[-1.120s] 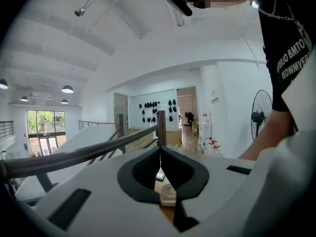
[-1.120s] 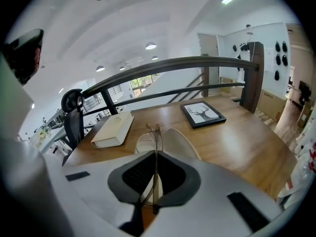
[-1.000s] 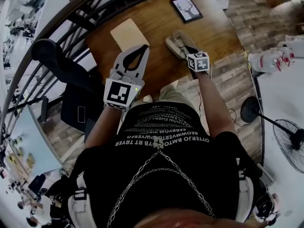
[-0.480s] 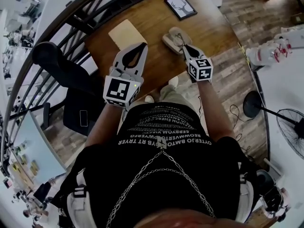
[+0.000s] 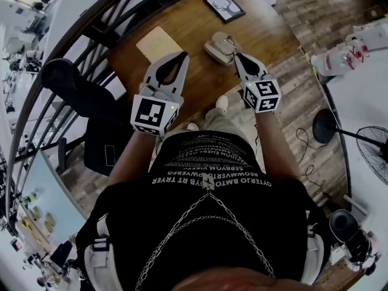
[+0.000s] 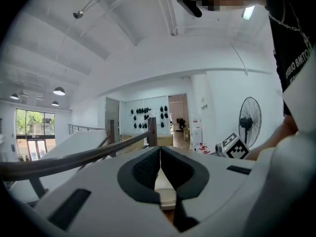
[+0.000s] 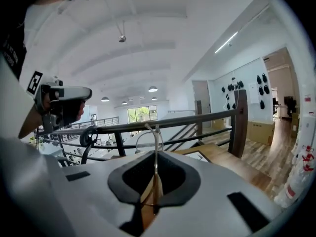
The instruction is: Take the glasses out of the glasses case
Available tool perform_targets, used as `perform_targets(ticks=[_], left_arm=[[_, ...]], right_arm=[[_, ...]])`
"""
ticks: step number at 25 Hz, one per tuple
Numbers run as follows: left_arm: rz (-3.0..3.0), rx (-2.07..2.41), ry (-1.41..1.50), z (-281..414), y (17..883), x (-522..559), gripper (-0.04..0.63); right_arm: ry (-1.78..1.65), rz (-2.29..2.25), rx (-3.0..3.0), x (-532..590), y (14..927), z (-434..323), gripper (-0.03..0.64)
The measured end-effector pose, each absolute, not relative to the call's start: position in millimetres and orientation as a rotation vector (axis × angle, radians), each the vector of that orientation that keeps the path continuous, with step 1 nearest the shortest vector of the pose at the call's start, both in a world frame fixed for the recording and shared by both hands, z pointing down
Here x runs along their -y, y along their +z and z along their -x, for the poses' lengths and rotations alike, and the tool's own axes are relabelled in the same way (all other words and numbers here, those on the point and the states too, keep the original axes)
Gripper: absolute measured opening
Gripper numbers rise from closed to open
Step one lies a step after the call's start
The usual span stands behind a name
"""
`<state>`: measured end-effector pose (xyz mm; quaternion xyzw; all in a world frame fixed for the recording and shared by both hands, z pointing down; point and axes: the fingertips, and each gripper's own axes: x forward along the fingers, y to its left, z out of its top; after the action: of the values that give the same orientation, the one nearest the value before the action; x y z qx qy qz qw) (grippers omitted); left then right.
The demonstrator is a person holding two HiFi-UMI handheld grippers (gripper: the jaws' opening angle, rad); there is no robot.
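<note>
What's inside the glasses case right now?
The glasses are out, gripped in the air by the right claw; the case looks empty, though claw tip and glasses cover part of it.

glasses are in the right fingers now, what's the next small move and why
Probably carry the glasses sideways and lower them onto bare table beside the case. The right gripper is shut on their thin frame and holds them in the air, off the case, so setting them down seems to be all that is left.

left gripper (image 5: 181, 56), right gripper (image 5: 235, 51), both jaws shut
</note>
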<state>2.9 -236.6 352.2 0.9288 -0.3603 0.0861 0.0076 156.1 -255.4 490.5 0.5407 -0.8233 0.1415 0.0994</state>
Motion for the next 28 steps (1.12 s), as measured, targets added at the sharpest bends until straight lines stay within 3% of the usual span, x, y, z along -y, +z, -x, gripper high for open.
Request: perform_targets(ticks=[28], left_arm=[[-2.972,1.127,0.186,49.8,313.4,206.1,0.029]], right_arm=[[-0.059,-1.686,2.560,182.1,323.4,-104.5,0.026]])
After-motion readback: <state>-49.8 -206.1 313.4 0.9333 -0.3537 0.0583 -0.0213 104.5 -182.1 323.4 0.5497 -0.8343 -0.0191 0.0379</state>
